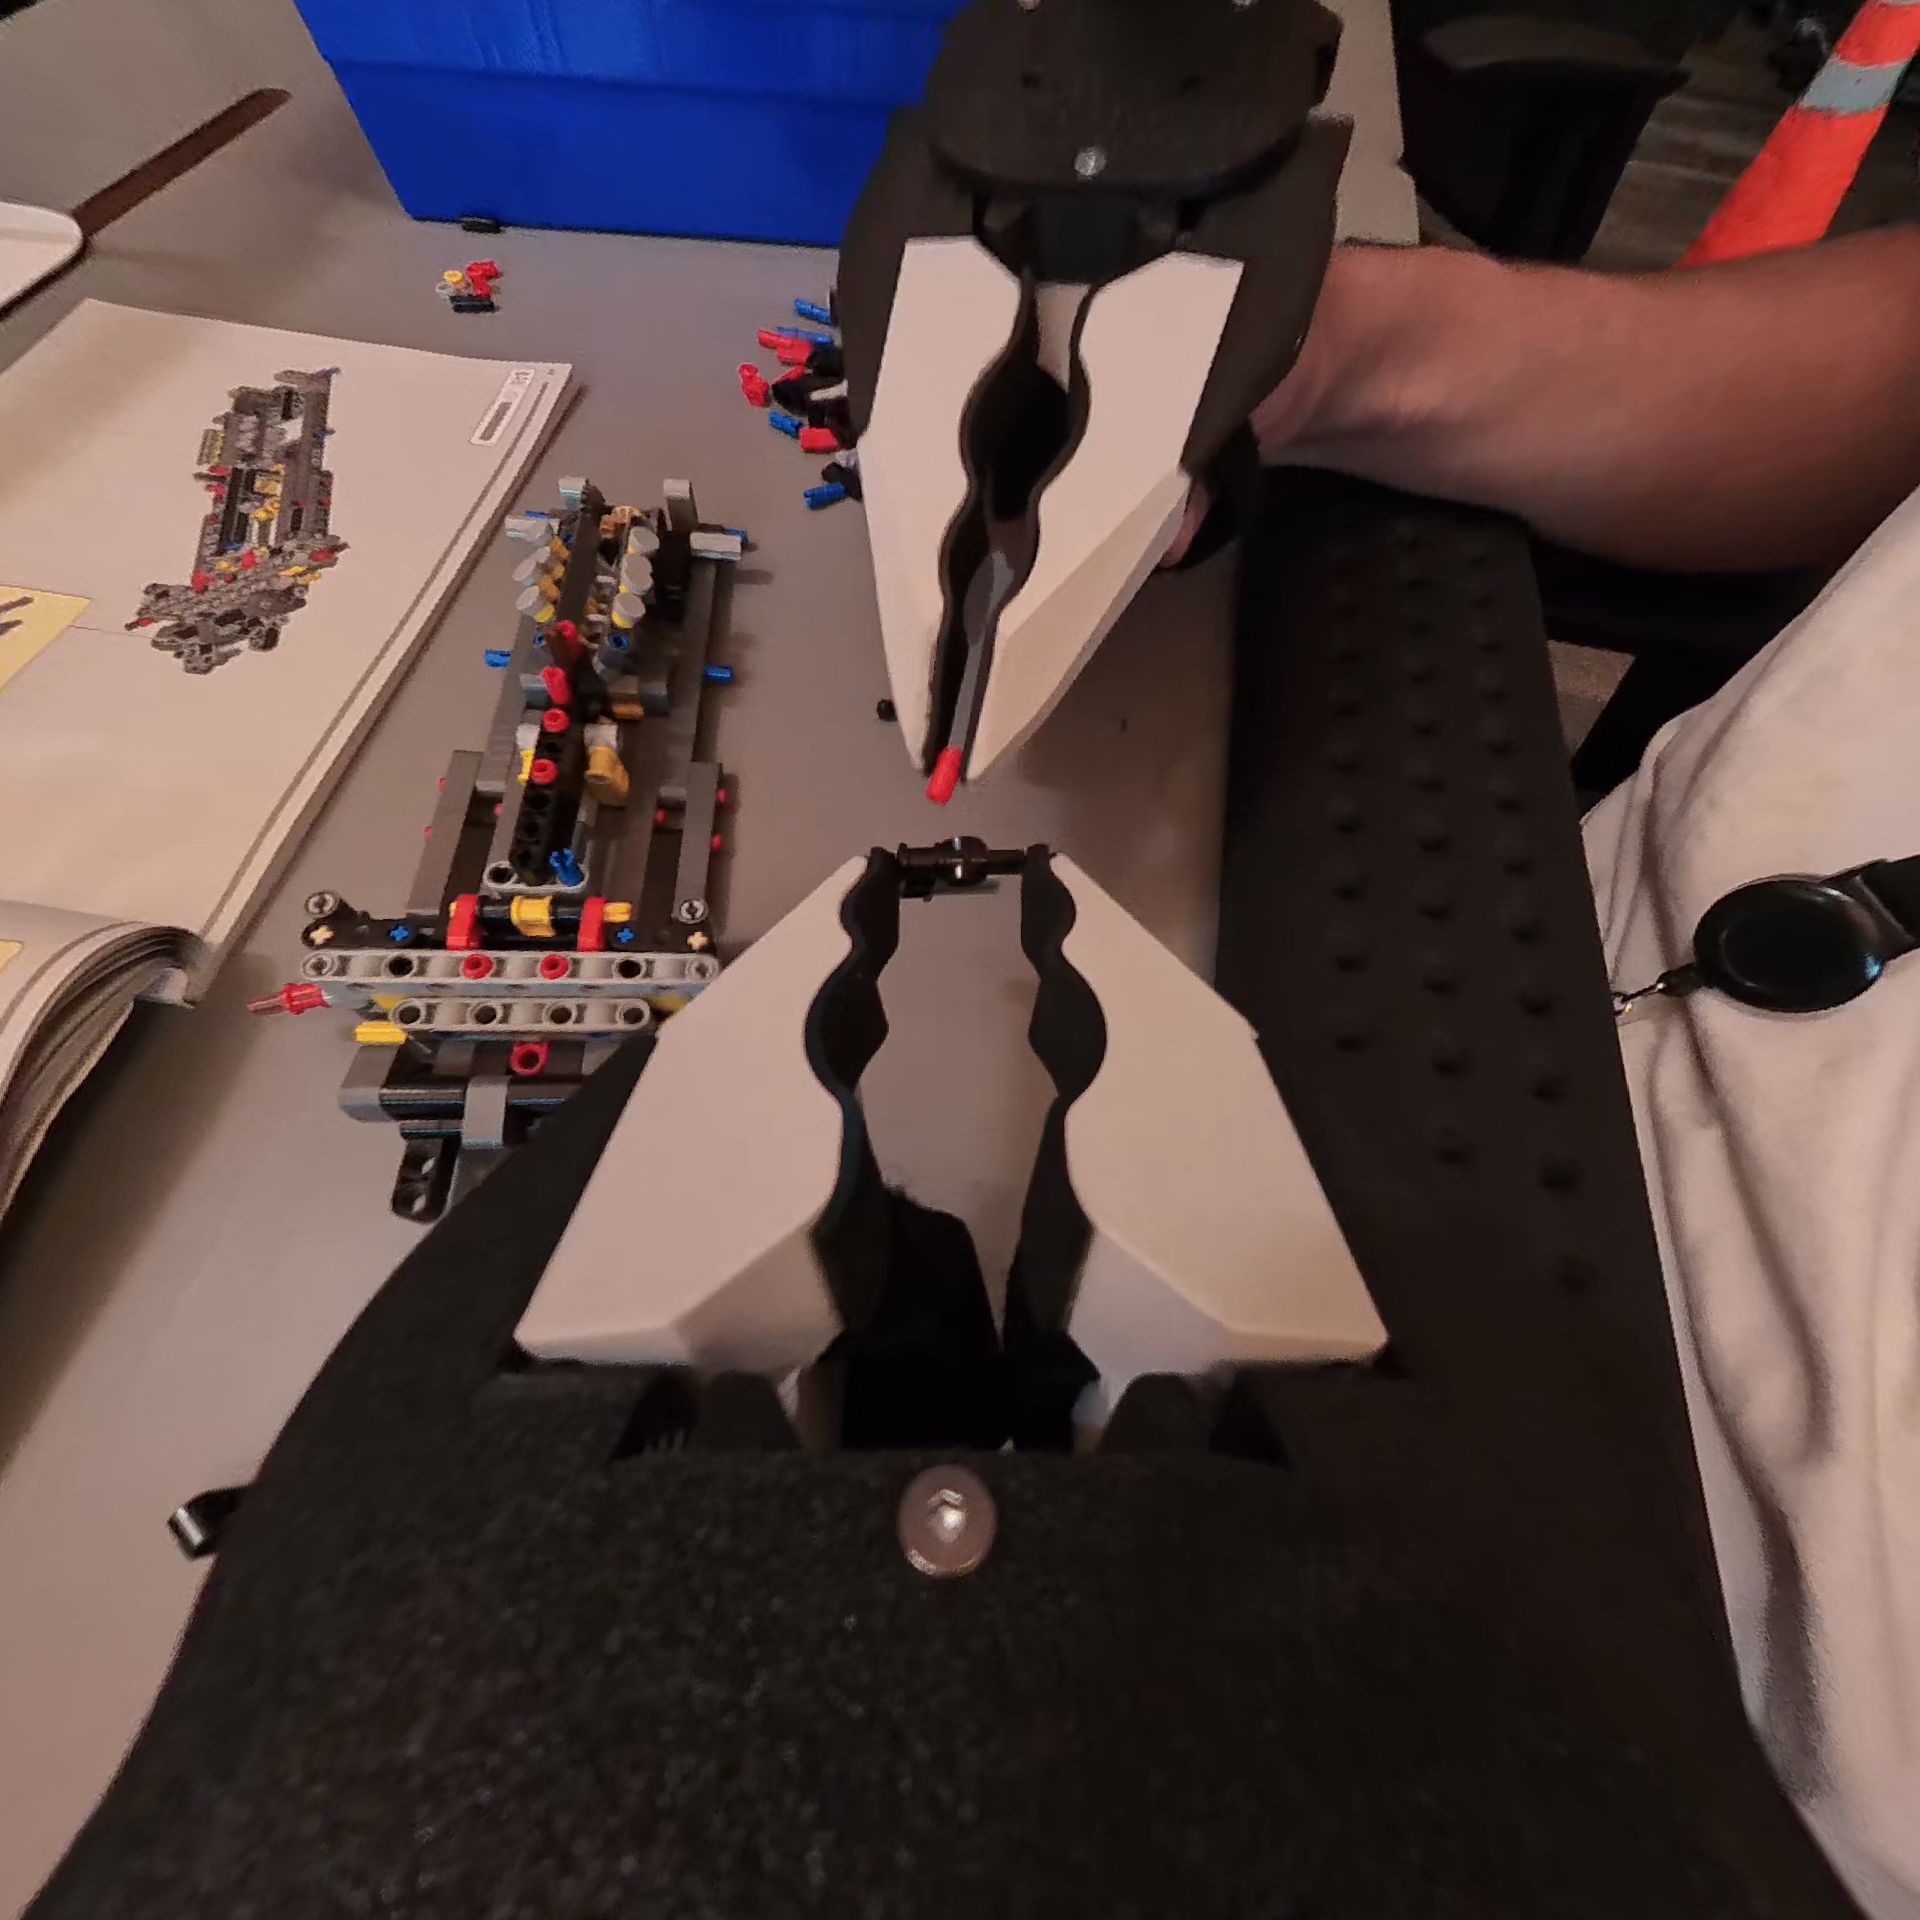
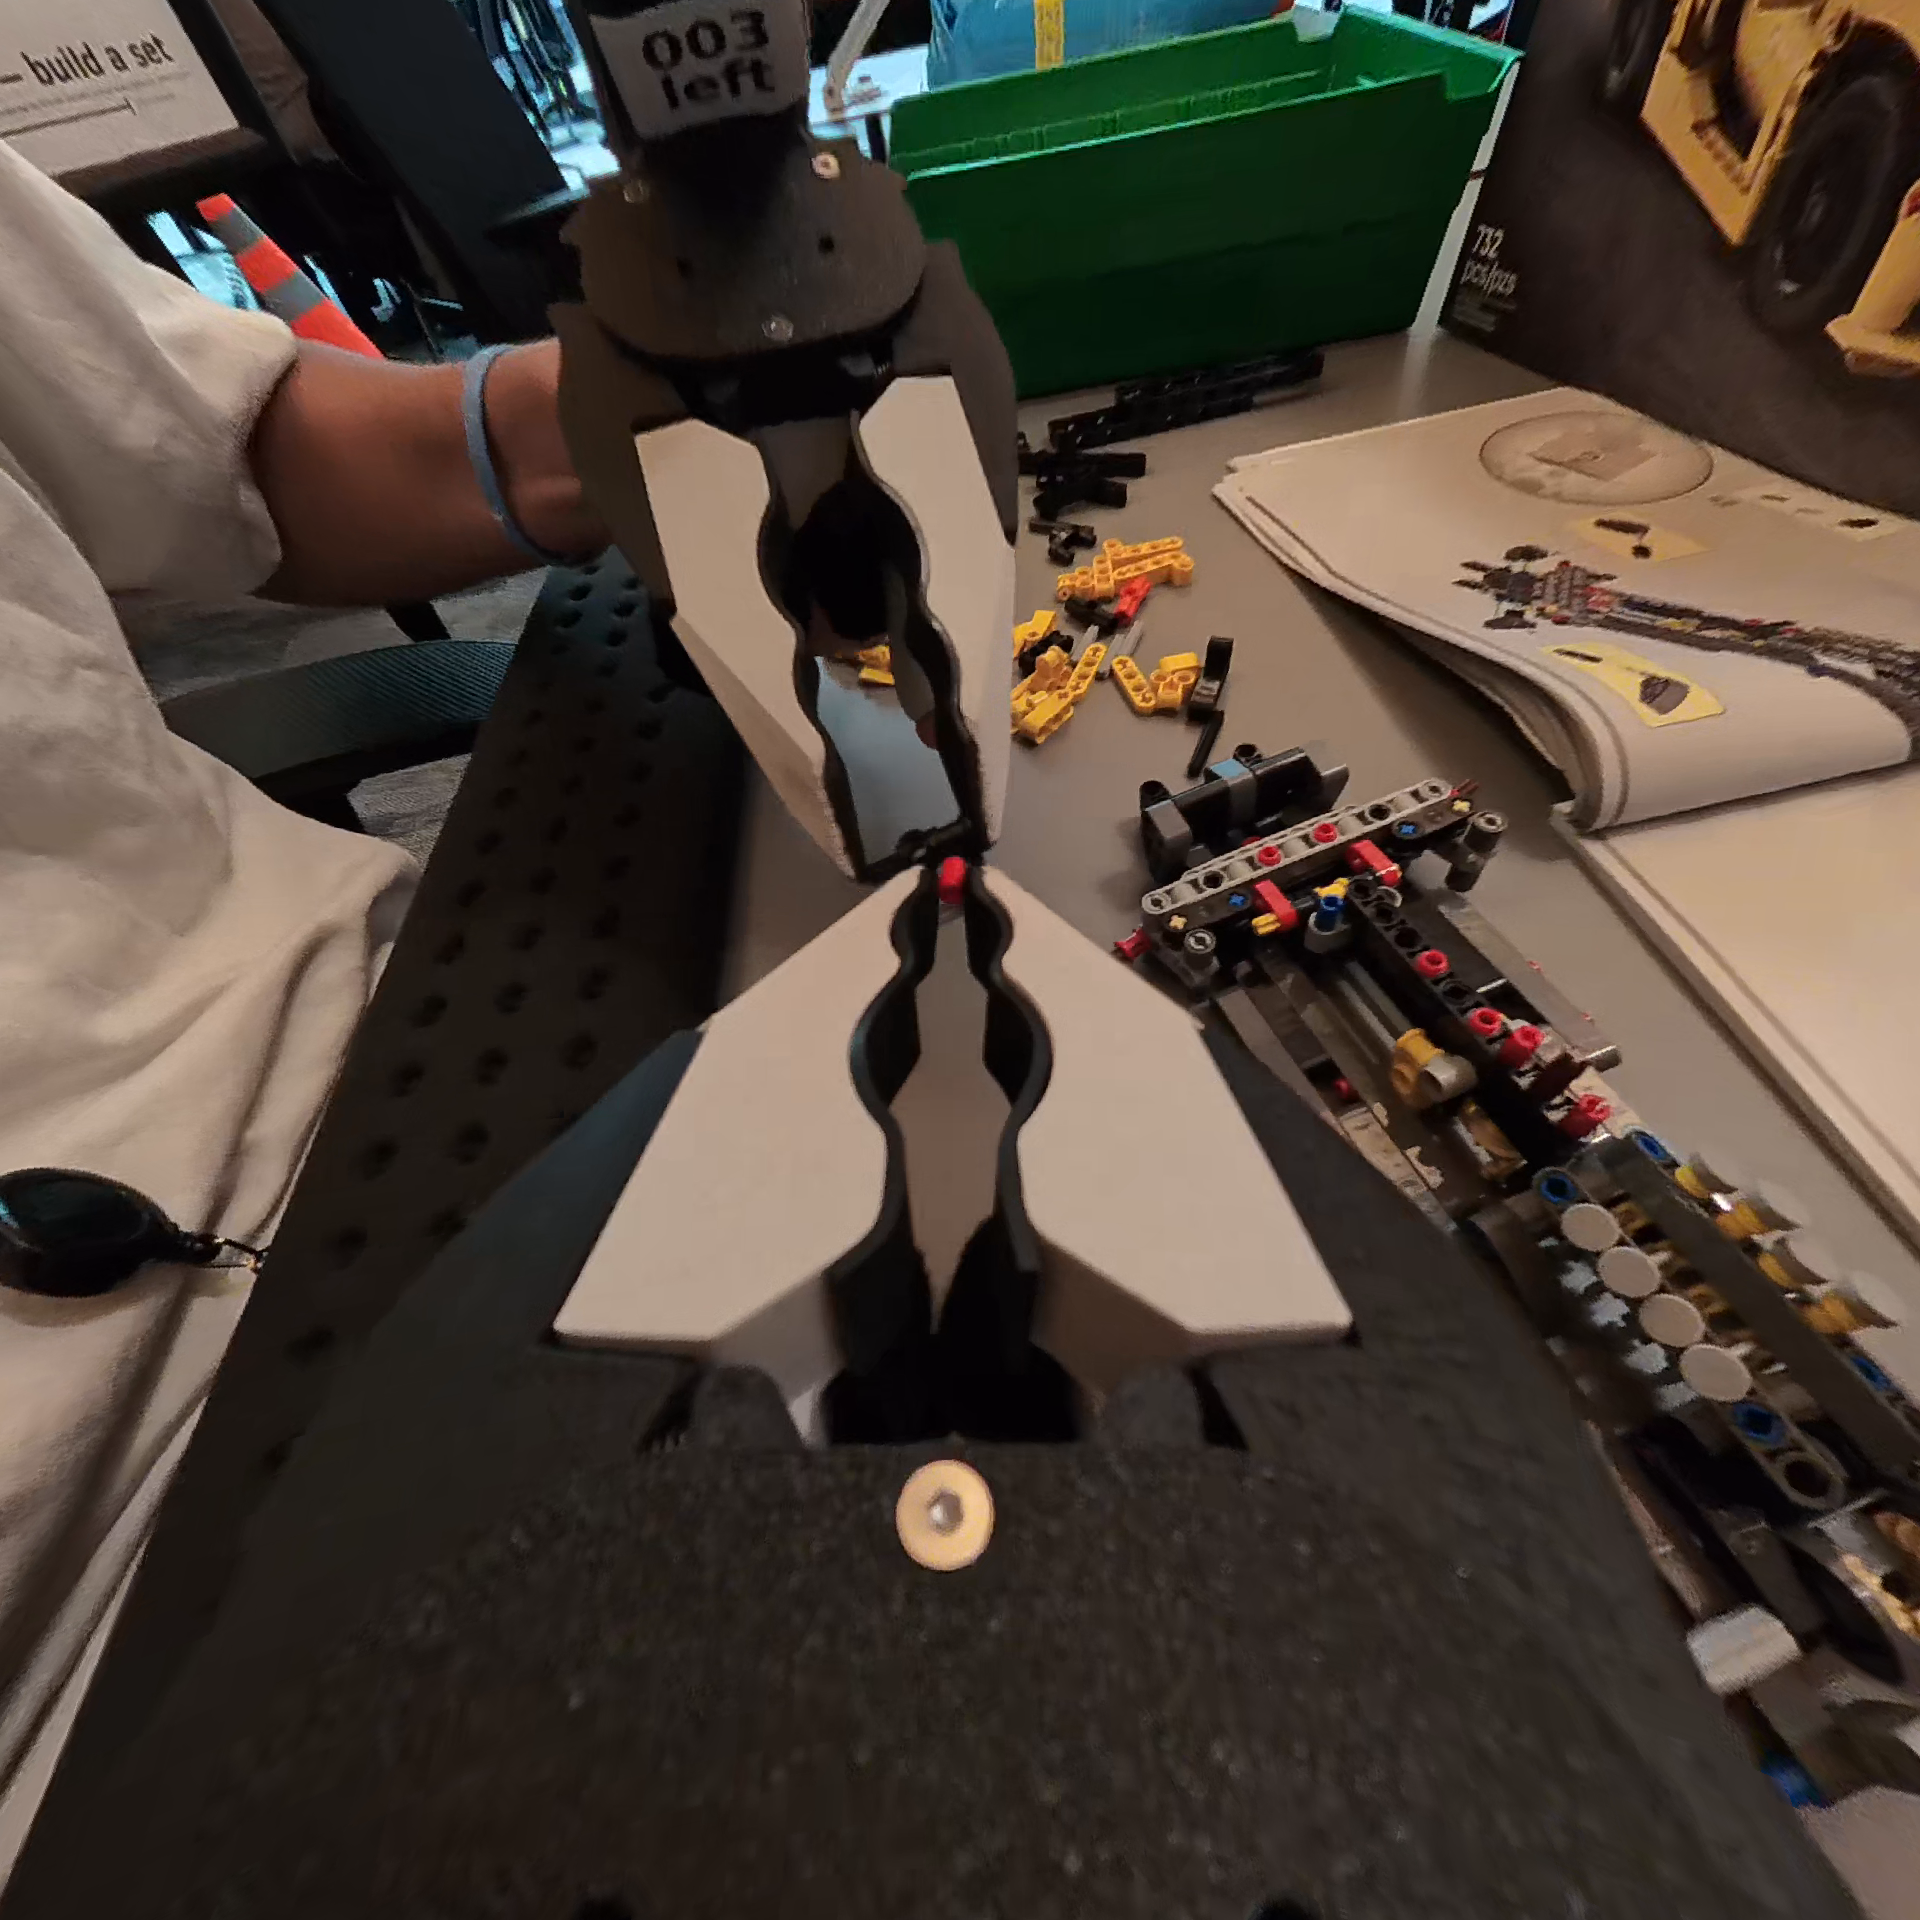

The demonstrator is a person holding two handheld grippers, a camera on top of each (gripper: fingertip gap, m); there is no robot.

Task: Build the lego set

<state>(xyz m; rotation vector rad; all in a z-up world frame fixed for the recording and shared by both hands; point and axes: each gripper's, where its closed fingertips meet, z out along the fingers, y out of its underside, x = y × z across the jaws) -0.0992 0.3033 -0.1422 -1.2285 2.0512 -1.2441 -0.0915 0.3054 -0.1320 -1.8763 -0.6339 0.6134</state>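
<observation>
Lego black connector piece (image 1: 961,862) I am pinching crosswise in left gripper (image 1: 961,868); right gripper (image 1: 940,774), clamping a grey red-tipped axle (image 1: 943,774), is aiming at its middle.

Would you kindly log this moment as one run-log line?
left gripper: shut on black connector | right gripper: shut on red-tipped axle | parts apart, tip-to-tip | chassis on table

An office-like workroom set up for model building: a grey table (image 1: 260,1351) carries an open instruction booklet (image 2: 1558,582), a half-built toy-brick chassis (image 1: 561,831) and loose parts (image 2: 1112,644), flanked by blue (image 1: 623,114) and green storage bins (image 2: 1195,177). A seated person's badge reel (image 1: 1797,940) and a traffic cone (image 1: 1818,135) behind suggest a workplace.
</observation>
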